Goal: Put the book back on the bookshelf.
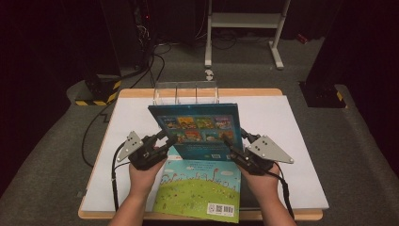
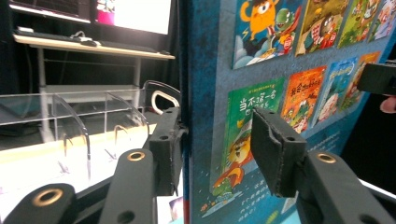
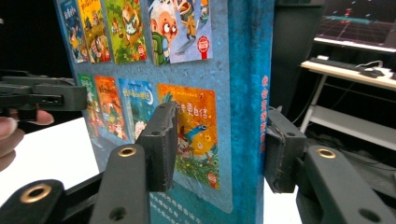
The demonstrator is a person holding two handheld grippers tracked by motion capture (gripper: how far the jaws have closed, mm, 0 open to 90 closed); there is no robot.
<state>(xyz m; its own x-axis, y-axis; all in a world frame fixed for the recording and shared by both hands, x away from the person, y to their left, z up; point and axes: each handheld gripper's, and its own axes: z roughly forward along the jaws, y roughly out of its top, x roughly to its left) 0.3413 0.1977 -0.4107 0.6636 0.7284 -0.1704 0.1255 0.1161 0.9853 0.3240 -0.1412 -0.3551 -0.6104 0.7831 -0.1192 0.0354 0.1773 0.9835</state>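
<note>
A thick blue picture book (image 1: pixel 197 127) with small cover pictures is held up tilted over the table's middle. My left gripper (image 1: pixel 168 140) clamps its lower left edge and my right gripper (image 1: pixel 237 146) clamps its lower right edge. In the left gripper view, the left gripper (image 2: pixel 217 140) has one pad on the book's (image 2: pixel 261 70) cover and the other jaw against its back edge. In the right gripper view, the right gripper (image 3: pixel 222 140) straddles the spine of the book (image 3: pixel 196 70), a pad on each face. A green picture book (image 1: pixel 197 193) lies flat beneath, at the front edge.
A clear acrylic divided rack (image 1: pixel 186 93) stands at the back of the white table top (image 1: pixel 291 141), just behind the raised book. Cables and a white frame stand (image 1: pixel 244 21) are on the floor beyond. A dark sheet lies under the green book's right side.
</note>
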